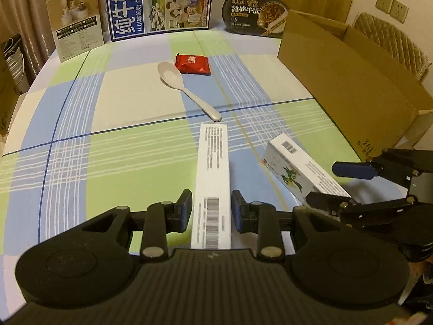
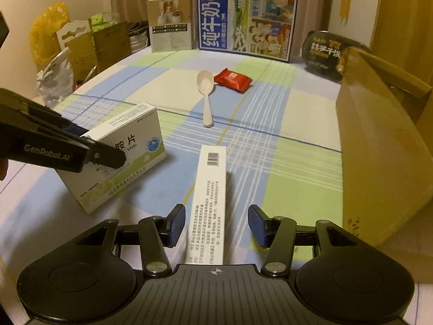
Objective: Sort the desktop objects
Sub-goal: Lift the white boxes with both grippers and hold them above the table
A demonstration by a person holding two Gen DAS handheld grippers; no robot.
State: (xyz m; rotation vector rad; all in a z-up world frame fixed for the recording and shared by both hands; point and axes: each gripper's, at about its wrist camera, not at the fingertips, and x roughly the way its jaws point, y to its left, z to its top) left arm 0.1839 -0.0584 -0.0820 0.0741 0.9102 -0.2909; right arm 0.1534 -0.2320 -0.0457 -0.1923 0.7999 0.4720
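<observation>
Medicine box (image 1: pixel 212 189) sits between the left tool's (image 1: pixel 212 211) pads, gripped narrowly, low over the checked counter (image 1: pixel 121 103). Just to its right, the right tool (image 1: pixel 324 184) straddles a plant-print box (image 1: pixel 295 170).

From the right wrist, the right tool (image 2: pixel 216 222) stands wide around the plant-print box (image 2: pixel 208 203), a gap at one pad. The left tool (image 2: pixel 97 146) clamps the tilted medicine box (image 2: pixel 127 157); a spoon (image 2: pixel 207 94) lies beyond.

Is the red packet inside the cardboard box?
No, the red packet lies on the tablecloth next to the white spoon, outside the cardboard box.
</observation>
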